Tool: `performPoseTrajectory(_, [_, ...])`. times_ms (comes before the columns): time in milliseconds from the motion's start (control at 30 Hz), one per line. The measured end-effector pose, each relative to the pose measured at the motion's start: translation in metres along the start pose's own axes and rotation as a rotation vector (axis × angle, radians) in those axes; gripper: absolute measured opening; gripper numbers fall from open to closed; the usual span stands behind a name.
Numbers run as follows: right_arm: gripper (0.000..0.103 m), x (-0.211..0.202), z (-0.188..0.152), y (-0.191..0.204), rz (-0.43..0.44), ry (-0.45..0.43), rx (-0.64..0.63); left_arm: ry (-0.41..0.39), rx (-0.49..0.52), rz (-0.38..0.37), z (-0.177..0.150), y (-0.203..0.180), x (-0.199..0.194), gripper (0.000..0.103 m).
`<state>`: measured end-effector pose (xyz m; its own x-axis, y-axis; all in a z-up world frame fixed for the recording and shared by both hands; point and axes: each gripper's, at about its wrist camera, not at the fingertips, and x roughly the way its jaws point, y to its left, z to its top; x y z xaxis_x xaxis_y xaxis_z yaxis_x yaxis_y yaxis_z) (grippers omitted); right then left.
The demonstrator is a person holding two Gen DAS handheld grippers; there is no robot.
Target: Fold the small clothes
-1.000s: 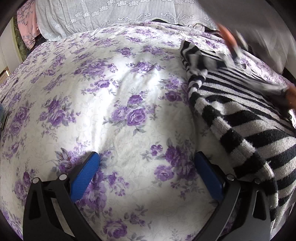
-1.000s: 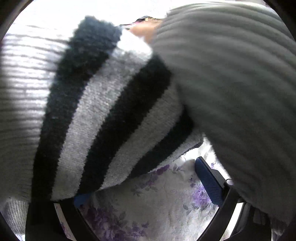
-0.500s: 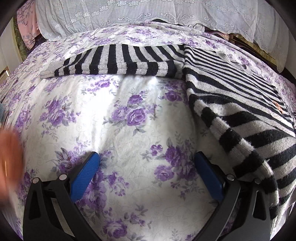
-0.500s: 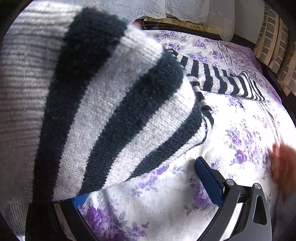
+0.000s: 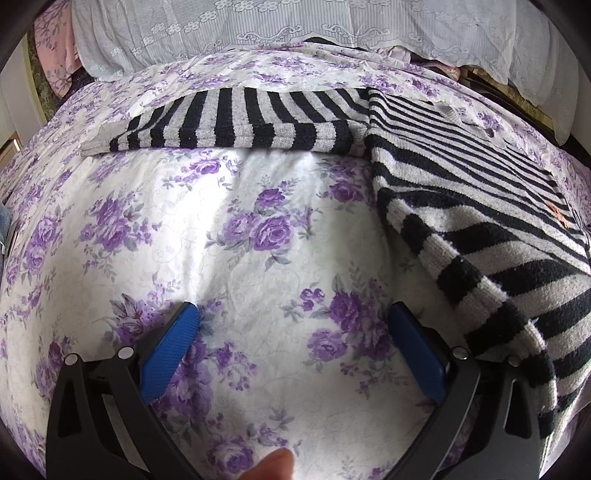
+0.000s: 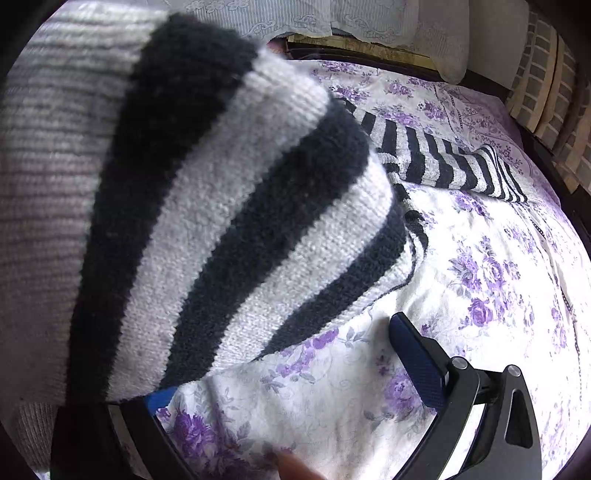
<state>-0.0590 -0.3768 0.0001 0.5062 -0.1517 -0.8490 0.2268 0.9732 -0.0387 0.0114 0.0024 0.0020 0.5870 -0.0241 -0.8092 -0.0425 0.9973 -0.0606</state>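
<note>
A black-and-white striped knit sweater (image 5: 461, 192) lies on the floral bed, its body at the right and one sleeve (image 5: 236, 122) stretched flat to the left across the far side. My left gripper (image 5: 293, 328) is open and empty, low over bare bedspread beside the sweater's hem. In the right wrist view the sweater's hem (image 6: 221, 221) drapes over the left finger and fills the left half; the other sleeve (image 6: 454, 166) lies far right. My right gripper (image 6: 280, 354) is open, its right finger (image 6: 417, 358) clear of the cloth.
The bed has a white spread with purple roses (image 5: 258, 229). Lace-covered pillows (image 5: 258, 26) line the headboard side. A fingertip (image 5: 269, 465) shows at the bottom edge of the left wrist view. A wooden bed frame (image 6: 369, 48) and padded wall (image 6: 546, 92) lie beyond.
A hand laid the left sleeve out flat across the bed, then withdrew. The grey arm that blocked the right wrist view has gone. Both grippers have stayed still and open.
</note>
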Motion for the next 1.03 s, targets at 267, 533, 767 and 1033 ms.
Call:
performPoseTrajectory(267, [0.100,-0.077,-0.053,-0.047,-0.024,-0.070,0.026,-0.133,0.013,-0.025,-0.022,0.016,-0.082,0.099])
performPoseTrajectory(533, [0.100,-0.155,-0.008,-0.021,0.107,-0.356,-0.012,-0.288,0.141,-0.183,0.011,-0.047,-0.169,0.099])
performPoseTrajectory(767, [0.100,-0.161,0.024,0.009,0.118,-0.306,0.028,-0.281,0.241,-0.189,0.010,-0.107,-0.166,0.099])
performPoseTrajectory(1033, [0.100,-0.147,0.037,-0.002,0.116,-0.267,0.098,-0.194,0.140,-0.199,0.023,-0.108,-0.150,0.099])
